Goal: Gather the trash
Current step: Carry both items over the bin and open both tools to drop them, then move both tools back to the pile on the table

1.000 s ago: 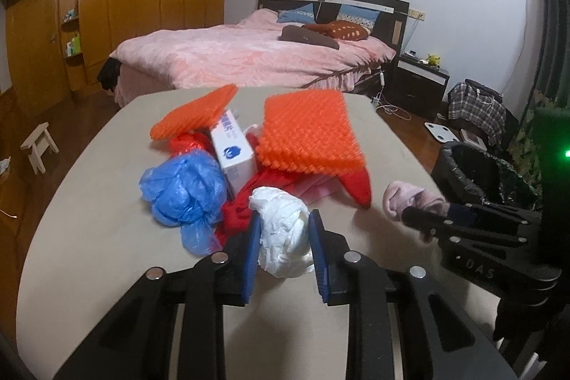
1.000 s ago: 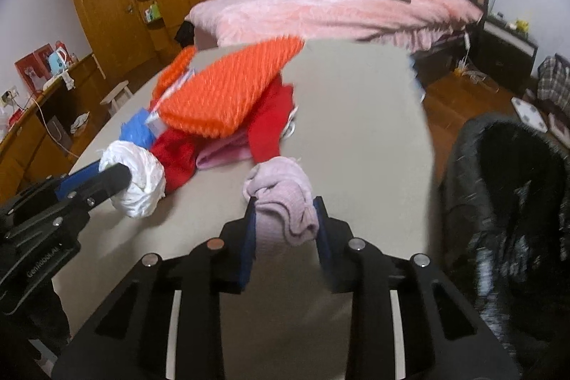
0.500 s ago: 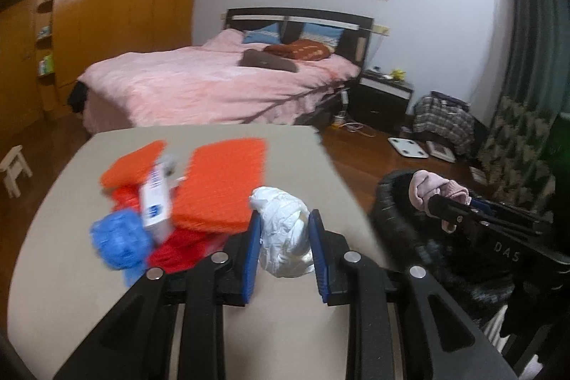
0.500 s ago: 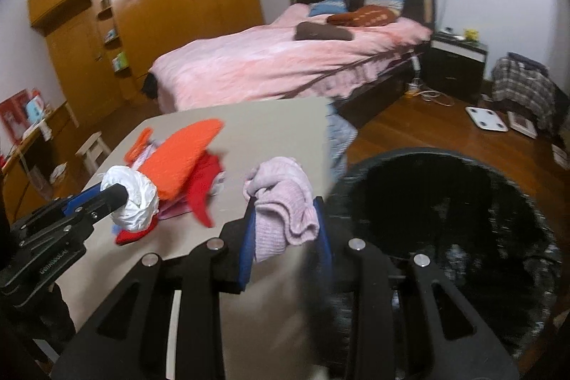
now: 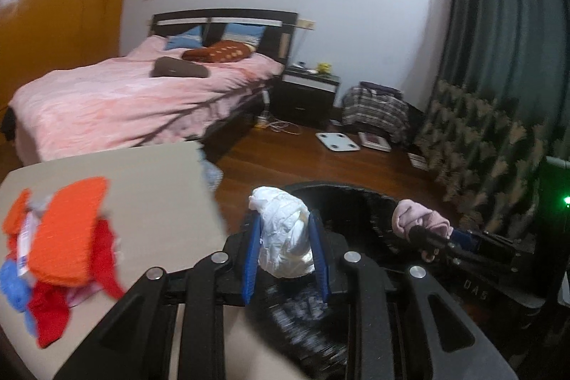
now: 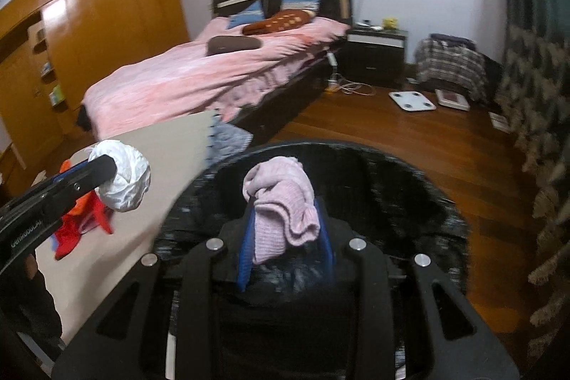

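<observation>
Trash in both grippers, hanging at the black-lined bin (image 6: 409, 187) beside the tabletop (image 5: 149, 180): a crumpled white bag (image 5: 283, 234) clamped between the blue pads of the left gripper (image 5: 285, 255), a pink knitted sock (image 6: 281, 202) clamped in the right gripper (image 6: 286, 241). Right-hand load sitting squarely over the dark mouth of the bin in the right wrist view; left-hand load sitting nearer the bin's near rim, at the tabletop edge, judging from both views. Doing this step well, probably: carrying the white bag further in past the rim before letting go, since a light bag so close to the edge could catch on the liner or drop to the wooden floor (image 5: 320, 162); parting the right jaws first, then the left, keeping the two tools apart so neither knocks the other; opening wide enough for soft, clinging fabric to fall free, with a small shake if the sock hangs on a pad. Remaining on the tabletop: the orange mesh pieces (image 5: 67, 230), red cloth (image 5: 50, 316) and a blue bag (image 5: 12, 287), waiting for later trips. Compared with a second ago: both loads then sitting low over the tabletop by the pile, bin off to the side; now both swung across to the bin, the pile sliding to the left edge of view, grips unchanged throughout.
</observation>
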Demonstrator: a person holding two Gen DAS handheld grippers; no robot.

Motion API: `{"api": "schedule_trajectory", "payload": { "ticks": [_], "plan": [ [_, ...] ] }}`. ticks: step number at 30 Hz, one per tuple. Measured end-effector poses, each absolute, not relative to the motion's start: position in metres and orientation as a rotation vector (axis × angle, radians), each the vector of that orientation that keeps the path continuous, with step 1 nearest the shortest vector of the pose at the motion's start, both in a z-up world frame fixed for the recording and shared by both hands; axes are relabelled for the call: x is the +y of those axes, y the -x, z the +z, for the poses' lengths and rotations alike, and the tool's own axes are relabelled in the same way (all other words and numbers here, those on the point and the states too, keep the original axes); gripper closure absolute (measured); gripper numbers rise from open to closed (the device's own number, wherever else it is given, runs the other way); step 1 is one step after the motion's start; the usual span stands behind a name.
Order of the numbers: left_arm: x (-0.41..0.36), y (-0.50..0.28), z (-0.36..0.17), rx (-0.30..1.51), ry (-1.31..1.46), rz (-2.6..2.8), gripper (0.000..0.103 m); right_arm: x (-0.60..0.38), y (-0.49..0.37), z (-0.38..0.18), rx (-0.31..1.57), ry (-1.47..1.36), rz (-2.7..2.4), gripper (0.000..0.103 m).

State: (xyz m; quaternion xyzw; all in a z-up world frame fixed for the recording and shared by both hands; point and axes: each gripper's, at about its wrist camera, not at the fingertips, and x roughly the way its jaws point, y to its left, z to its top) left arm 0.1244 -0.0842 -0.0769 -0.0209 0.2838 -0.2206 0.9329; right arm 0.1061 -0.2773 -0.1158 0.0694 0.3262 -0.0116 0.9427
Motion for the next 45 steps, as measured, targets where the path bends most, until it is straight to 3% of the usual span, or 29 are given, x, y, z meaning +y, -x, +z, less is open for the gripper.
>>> {"api": "schedule_trajectory", "payload": {
  "ticks": [6,8,11,13,16,18,23,45],
  "plan": [
    [-0.122,-0.138,-0.086,0.609,0.036,-0.522,0.073,-0.306,-0.096,-0.124,0.657,-0.156,-0.106,0.067],
    [-0.128,-0.141,-0.089,0.624,0.031,-0.534,0.069,-0.313,-0.095,-0.125,0.652,-0.164,-0.123,0.057],
    [-0.125,-0.142,-0.089,0.626,0.043,-0.524,0.045,-0.316,-0.094,-0.124,0.639,-0.168,-0.136,0.039],
    [-0.116,-0.142,-0.088,0.620,0.050,-0.503,0.039,-0.314,-0.094,-0.122,0.623,-0.157,-0.144,0.023],
    [-0.092,-0.138,-0.085,0.605,0.051,-0.442,0.031,-0.310,-0.095,-0.119,0.608,-0.149,-0.138,0.012],
    [-0.070,-0.133,-0.082,0.588,0.048,-0.386,0.025,-0.304,-0.097,-0.116,0.598,-0.149,-0.125,0.010],
    [-0.019,-0.117,-0.075,0.540,0.019,-0.237,0.020,-0.273,-0.106,-0.108,0.592,-0.144,-0.050,0.008],
    [0.179,-0.087,-0.099,0.543,0.049,0.251,0.024,-0.057,-0.169,-0.121,0.661,-0.027,0.352,0.010]
  ]
}}
